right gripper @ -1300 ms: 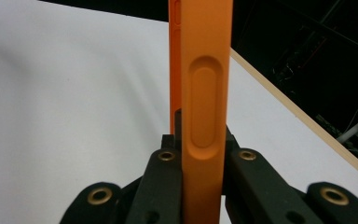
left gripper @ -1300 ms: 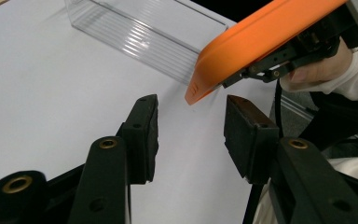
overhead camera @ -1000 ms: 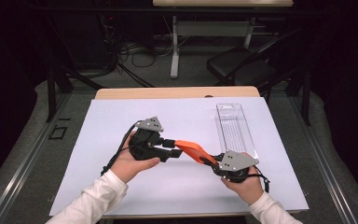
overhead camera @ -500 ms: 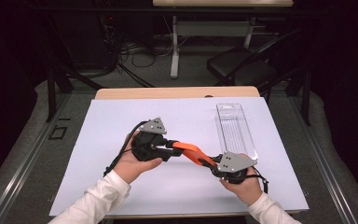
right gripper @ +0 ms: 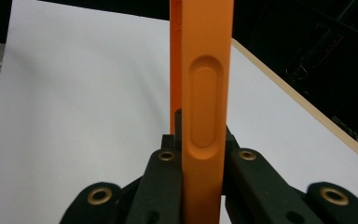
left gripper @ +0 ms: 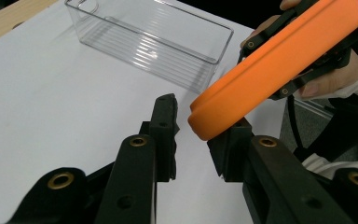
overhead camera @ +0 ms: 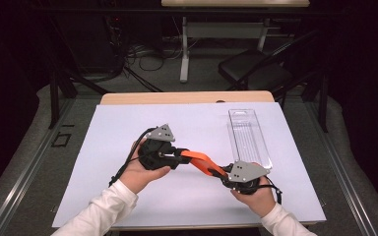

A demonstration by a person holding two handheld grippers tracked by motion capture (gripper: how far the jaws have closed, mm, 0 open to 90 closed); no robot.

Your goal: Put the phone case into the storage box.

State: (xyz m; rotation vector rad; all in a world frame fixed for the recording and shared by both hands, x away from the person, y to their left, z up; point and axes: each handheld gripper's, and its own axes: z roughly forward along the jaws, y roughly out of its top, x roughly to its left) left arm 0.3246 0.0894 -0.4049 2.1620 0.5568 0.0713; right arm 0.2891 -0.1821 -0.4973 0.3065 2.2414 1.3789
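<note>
covering most of the table (overhead camera: 128,98), whose wooden edge shows at the far side, a white sheet (overhead camera: 128,125) lies flat and takes up the whole work area. on its far right part stands a clear plastic bin (overhead camera: 248,135), long and narrow, open at the top, with ribbed lines along its floor; in the left gripper view the bin (left gripper: 144,42) sits well beyond the jaws, apart from everything else.

the right gripper (overhead camera: 225,176), held in the person's right hand (overhead camera: 253,194) near the front right of the sheet, just in front of the bin's near end, is clamped on one end of an orange phone case (overhead camera: 203,163). in the right gripper view the case (right gripper: 205,93) stands straight up between the two black jaws, which press on both its faces, a long oval button recess on its side edge facing the camera.

the case spans the gap between the two grippers, above the sheet and tilted. the left gripper (overhead camera: 176,156), in the left hand (overhead camera: 140,172) near the middle of the sheet, meets its other end. in the left gripper view the jaws have just been closing with the case's rounded end (left gripper: 223,112) between them: that end rests against the right-hand jaw, while a small gap remains to the left-hand jaw, so the jaws are not yet pressed together on it.
</note>
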